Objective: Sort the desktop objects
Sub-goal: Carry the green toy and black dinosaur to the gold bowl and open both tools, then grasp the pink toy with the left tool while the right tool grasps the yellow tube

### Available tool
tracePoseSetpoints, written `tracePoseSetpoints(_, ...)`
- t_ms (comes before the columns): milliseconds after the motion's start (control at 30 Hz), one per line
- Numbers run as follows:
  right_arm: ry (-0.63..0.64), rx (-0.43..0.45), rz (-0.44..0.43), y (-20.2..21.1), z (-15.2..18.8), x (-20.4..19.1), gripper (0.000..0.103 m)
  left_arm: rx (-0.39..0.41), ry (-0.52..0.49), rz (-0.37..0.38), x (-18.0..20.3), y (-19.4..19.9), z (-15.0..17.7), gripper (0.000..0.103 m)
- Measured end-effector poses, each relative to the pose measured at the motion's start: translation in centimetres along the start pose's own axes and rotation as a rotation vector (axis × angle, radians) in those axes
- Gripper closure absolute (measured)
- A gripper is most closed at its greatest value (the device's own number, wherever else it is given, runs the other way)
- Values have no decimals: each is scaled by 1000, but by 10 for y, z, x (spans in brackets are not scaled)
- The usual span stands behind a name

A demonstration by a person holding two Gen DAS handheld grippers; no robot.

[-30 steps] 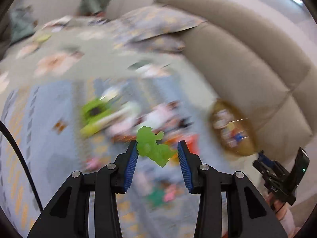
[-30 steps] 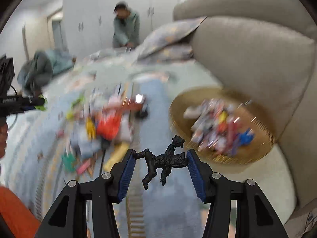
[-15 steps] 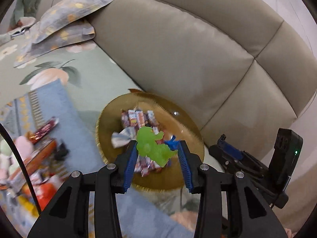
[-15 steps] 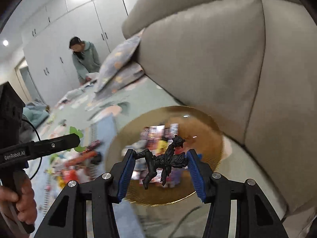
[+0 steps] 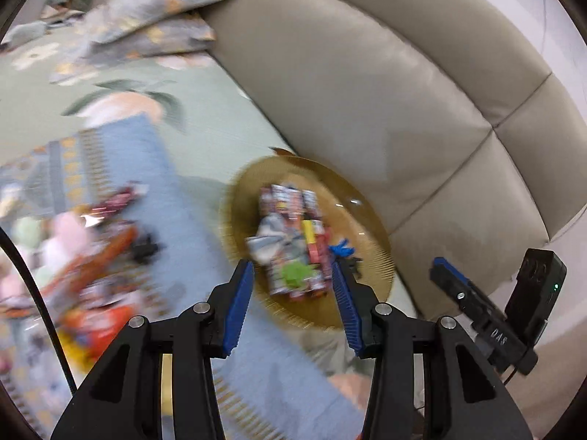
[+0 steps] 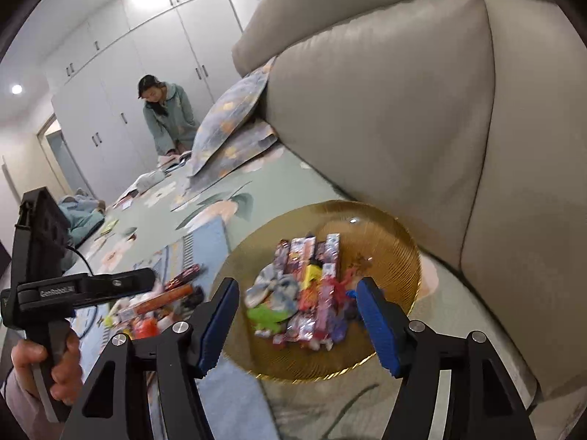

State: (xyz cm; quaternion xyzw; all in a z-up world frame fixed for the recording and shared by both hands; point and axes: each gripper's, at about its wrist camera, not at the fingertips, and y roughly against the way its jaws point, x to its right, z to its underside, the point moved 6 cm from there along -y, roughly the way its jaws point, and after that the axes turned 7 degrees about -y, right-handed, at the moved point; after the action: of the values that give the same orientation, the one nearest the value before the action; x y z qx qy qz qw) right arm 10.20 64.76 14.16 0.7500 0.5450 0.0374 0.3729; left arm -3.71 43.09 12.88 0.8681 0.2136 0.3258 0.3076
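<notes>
Left wrist view shows the left gripper [image 5: 293, 289] with its jaws spread wide and nothing between the blue pads [image 5: 238, 306]; it hangs over the near edge of a round gold tray [image 5: 370, 234] that sits on the bed against a beige padded headboard [image 5: 367, 84]. A green toy figure [image 5: 296, 275] lies free in the tray on top of a heap of bright snack packets [image 5: 290, 205], with a pale blue-grey cloth piece [image 5: 271, 242] to its left and a small blue toy [image 5: 341, 249] to its right; a dark shape just beyond the right pad is too blurred to name. Right wrist view shows the right gripper [image 6: 299, 324] likewise parted wide and holding nothing, its pads on either side of the same heap, above the near half of the tray. From this side the green figure [image 6: 266, 316] lies at the left of the pile below the cloth piece [image 6: 271, 291], and the blue toy [image 6: 351, 294] peeks out near the right pad. Left of the tray, a blue patterned mat [image 6: 205, 242] carries a blurred scatter of other toys and packets [image 5: 106, 256]. Further off, two floral pillows [image 6: 227, 128] lean at the headboard, and a person in a green top [image 6: 165, 117] bends over the far end of the bed before white wardrobes [image 6: 121, 84]. The operator's left hand [image 6: 47, 370] grips the other tool's handle at the lower left of the right wrist view.
</notes>
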Motion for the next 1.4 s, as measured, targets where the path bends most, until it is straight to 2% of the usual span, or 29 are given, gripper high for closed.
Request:
tracePoseSetpoints(100, 68, -30, -29, 12, 14, -27, 38, 15, 50, -59, -35, 44, 14, 61)
tracePoseSetpoints(233, 166, -89, -77, 22, 47, -64, 37, 65, 172, -96, -88, 118, 45, 61)
tracePoseSetpoints(300, 185, -111, -96, 20, 65, -79, 36, 101, 218, -158, -119, 154, 61, 61)
tracePoseSetpoints(367, 205, -170, -124, 8, 91, -96, 35, 123, 251, -216, -147, 177, 76, 61)
tracePoseSetpoints(433, 226, -229, -131, -5, 120, -111, 35, 109, 276, -301, -177, 188, 94, 61)
tracePoseSetpoints(533, 219, -276, -125, -27, 161, -122, 35, 58, 264, -391, -203, 181, 116, 61)
tracePoseSetpoints(633, 221, -341, -104, -49, 199, -125, 35, 6, 237, -419, -222, 153, 133, 61)
tracePoseSetpoints(733, 218, -387, -93, -59, 214, -122, 35, -33, 204, -429, -235, 126, 139, 61)
tracePoseSetpoints(900, 189, -404, -65, -70, 218, -108, 35, -82, 69, -509, -253, 89, 146, 61)
tracePoseSetpoints(1000, 186, -377, -78, -67, 216, -112, 35, -83, 54, -548, -264, 79, 150, 61)
tracePoseSetpoints(1033, 199, -361, -80, -65, 215, -115, 35, -86, 62, -542, -268, 76, 152, 61)
tracePoseSetpoints(1100, 216, -345, -87, -65, 210, -121, 35, -40, 38, -540, -266, 78, 151, 61)
tracePoseSetpoints(1133, 223, -342, -88, -67, 208, -126, 35, -26, 26, -535, -265, 79, 151, 66)
tracePoseSetpoints(1167, 227, -341, -86, -70, 207, -129, 35, -20, 21, -535, -264, 79, 151, 79)
tracePoseSetpoints(1300, 226, -342, -25, -94, 201, -140, 35, -3, -9, -535, -256, 79, 152, 80)
tracePoseSetpoints(1400, 166, -352, -47, -111, 196, -148, 35, 17, -1, -494, -248, 82, 158, 80)
